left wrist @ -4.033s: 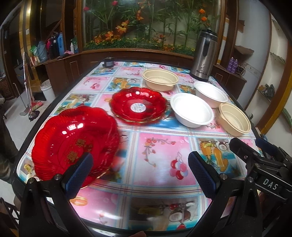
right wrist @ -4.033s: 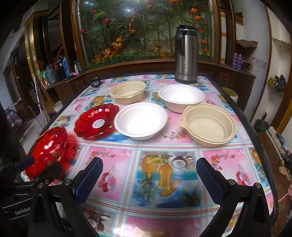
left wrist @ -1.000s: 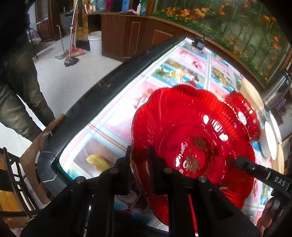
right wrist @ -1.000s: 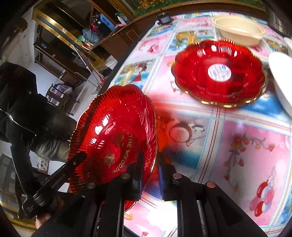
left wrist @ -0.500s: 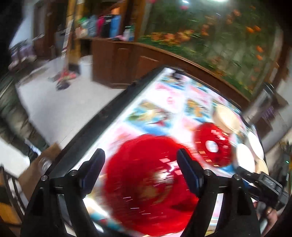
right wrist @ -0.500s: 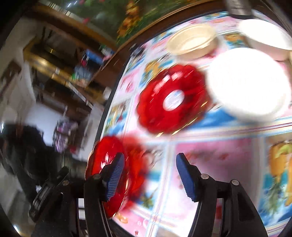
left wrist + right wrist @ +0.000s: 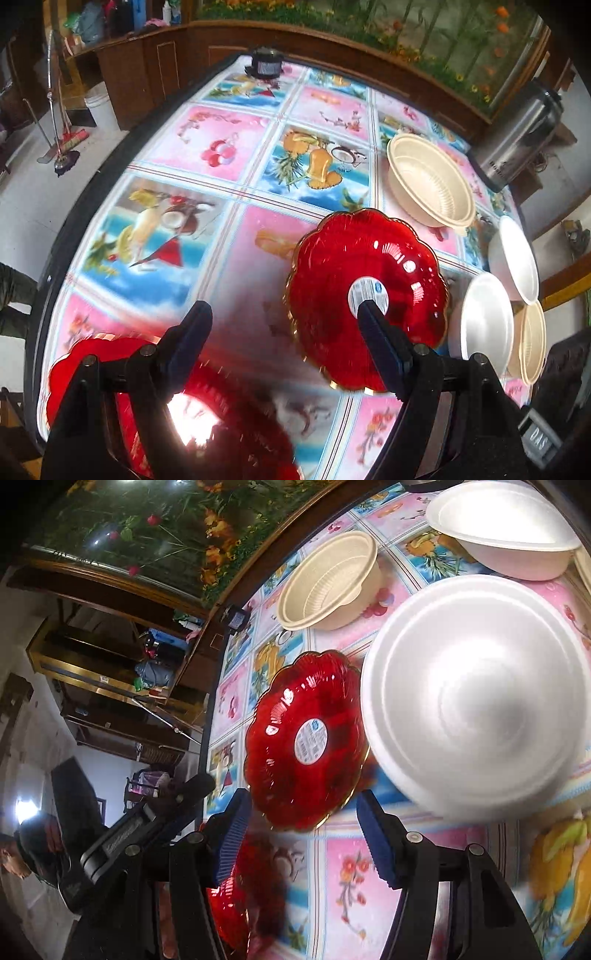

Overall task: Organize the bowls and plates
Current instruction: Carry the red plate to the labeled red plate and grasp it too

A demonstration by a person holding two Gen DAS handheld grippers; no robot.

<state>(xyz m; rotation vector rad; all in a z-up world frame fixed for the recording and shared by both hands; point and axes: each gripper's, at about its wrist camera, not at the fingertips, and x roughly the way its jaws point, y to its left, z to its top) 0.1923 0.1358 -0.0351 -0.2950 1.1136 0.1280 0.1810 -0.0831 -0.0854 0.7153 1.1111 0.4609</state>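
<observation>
A gold-rimmed red plate with a white sticker point(image 7: 365, 295) point(image 7: 306, 742) lies mid-table. A second, larger red plate point(image 7: 177, 417) point(image 7: 240, 897) lies at the near table edge, under both grippers. My left gripper point(image 7: 284, 336) is open and empty above the gap between the two plates. My right gripper point(image 7: 303, 830) is open and empty, just short of the sticker plate's near rim. Two white foam bowls point(image 7: 476, 698) point(image 7: 498, 528) and a beige bowl point(image 7: 328, 583) point(image 7: 430, 184) stand beyond. Another beige bowl point(image 7: 532, 343) sits at the right edge.
A steel thermos point(image 7: 517, 136) stands at the far right corner. A small black device point(image 7: 264, 66) sits at the table's far end. The floral-patterned table point(image 7: 221, 147) has a dark rim; floor, broom and cabinets lie to the left.
A second ago both grippers were shut on the larger red plate. They have let it go onto the near table edge, opened, and swung towards the sticker plate.
</observation>
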